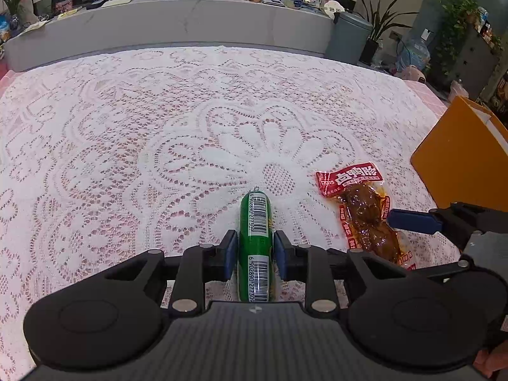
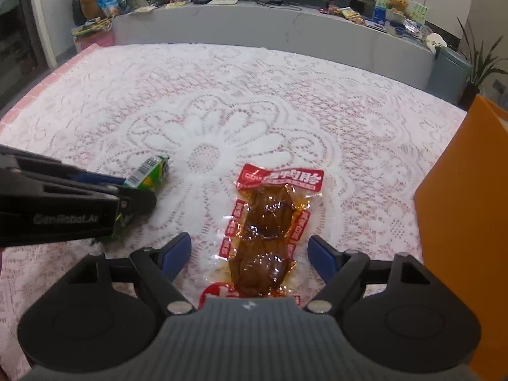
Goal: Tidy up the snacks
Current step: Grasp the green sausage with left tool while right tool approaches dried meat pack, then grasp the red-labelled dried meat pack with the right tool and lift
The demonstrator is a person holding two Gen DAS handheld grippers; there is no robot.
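Nearest us, our left gripper (image 1: 255, 254) is clenched on the green sausage (image 1: 255, 222), which lies on the lace cloth (image 1: 127, 127) pointing away from us. Our right gripper (image 2: 250, 254) is spread wide, a finger either side of the red pouch (image 2: 270, 222) without touching it. The orange box (image 2: 463, 206) stands just right of the pouch.

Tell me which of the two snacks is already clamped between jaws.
The green sausage stick with barcodes: the left gripper has its jaws closed on it. The red-labelled vacuum pack of brown meat lies free on the lace cloth between the open jaws of the right gripper.
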